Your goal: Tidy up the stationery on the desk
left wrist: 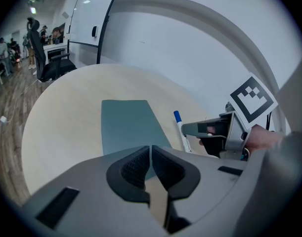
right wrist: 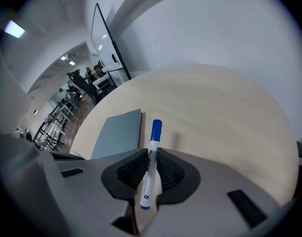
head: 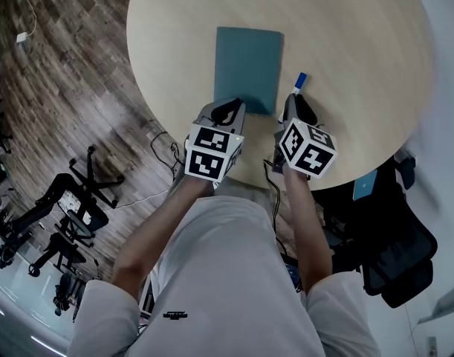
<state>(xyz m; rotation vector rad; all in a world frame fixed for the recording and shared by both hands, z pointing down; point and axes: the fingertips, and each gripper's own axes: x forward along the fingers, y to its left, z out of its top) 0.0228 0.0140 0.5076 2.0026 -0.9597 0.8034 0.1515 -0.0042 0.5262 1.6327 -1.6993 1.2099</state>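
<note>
Presently the right gripper (right wrist: 151,157) fingers grip a blue-capped marker (right wrist: 155,128); the left gripper (left wrist: 150,152) fingers are closed.

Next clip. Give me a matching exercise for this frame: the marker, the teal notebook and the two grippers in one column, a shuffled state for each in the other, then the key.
Things:
1. marker
2. teal notebook
3. left gripper
4. right gripper

States:
A. shut, with nothing between its jaws
B. lying flat on the table
C. shut on a white barrel
D. clamped between two jaws, blue cap pointing away from them

Pairs: 1-D, 2-B, 3-A, 4-C
</note>
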